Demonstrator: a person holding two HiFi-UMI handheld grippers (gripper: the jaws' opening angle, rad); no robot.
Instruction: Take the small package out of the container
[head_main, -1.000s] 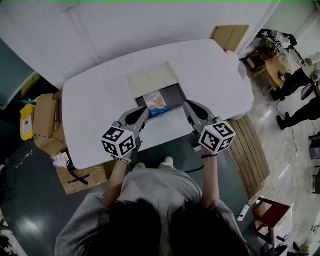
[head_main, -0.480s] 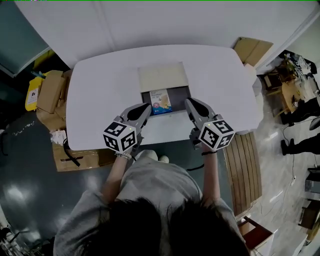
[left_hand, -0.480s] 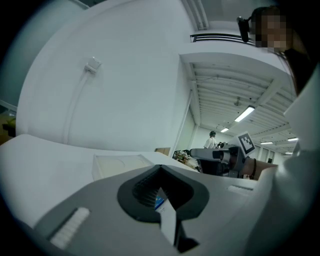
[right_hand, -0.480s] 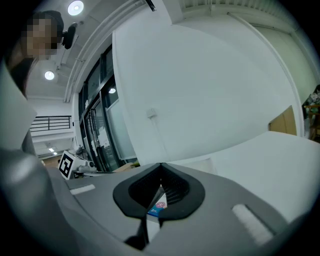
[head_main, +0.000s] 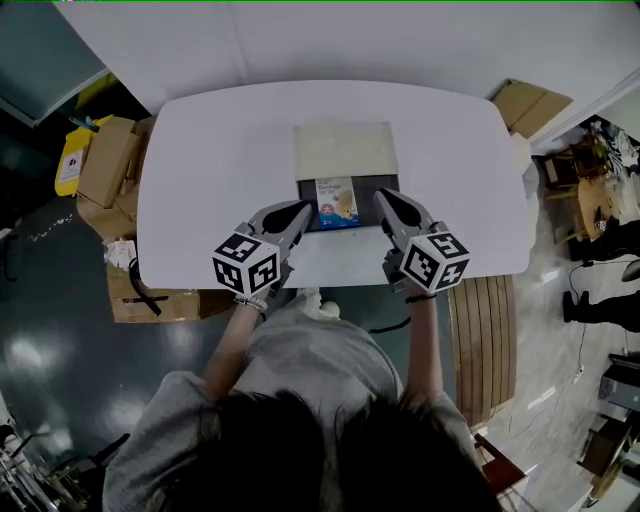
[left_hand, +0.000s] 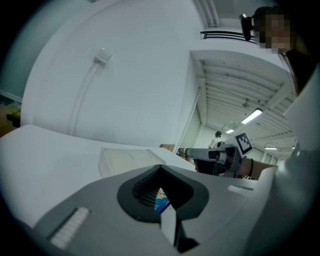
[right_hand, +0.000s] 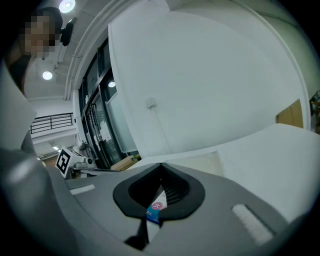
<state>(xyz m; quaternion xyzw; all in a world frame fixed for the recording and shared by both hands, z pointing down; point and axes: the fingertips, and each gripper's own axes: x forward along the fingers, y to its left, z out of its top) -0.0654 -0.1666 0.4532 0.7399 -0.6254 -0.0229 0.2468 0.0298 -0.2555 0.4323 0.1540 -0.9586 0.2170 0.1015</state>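
Observation:
A small package (head_main: 337, 203) with blue and cream print lies in the dark open container (head_main: 381, 187) at the table's near middle. The container's cream lid (head_main: 345, 150) lies flat behind it. My left gripper (head_main: 304, 209) is just left of the package with its jaws shut and nothing in them. My right gripper (head_main: 384, 197) hangs over the container's right edge, shut and empty. In the left gripper view the package (left_hand: 161, 203) shows through the gap behind the closed tips (left_hand: 161, 166). The right gripper view shows the package (right_hand: 155, 208) the same way.
The white table (head_main: 200, 180) stands against a white wall. Cardboard boxes (head_main: 105, 170) are stacked on the floor at the left. A wooden slatted pallet (head_main: 482, 330) lies on the floor at the right. More cardboard (head_main: 530, 105) leans at the back right.
The head view has swung, so the table now sits more squarely in frame. Both grippers stay shut on either side of the container, and the package has not moved.

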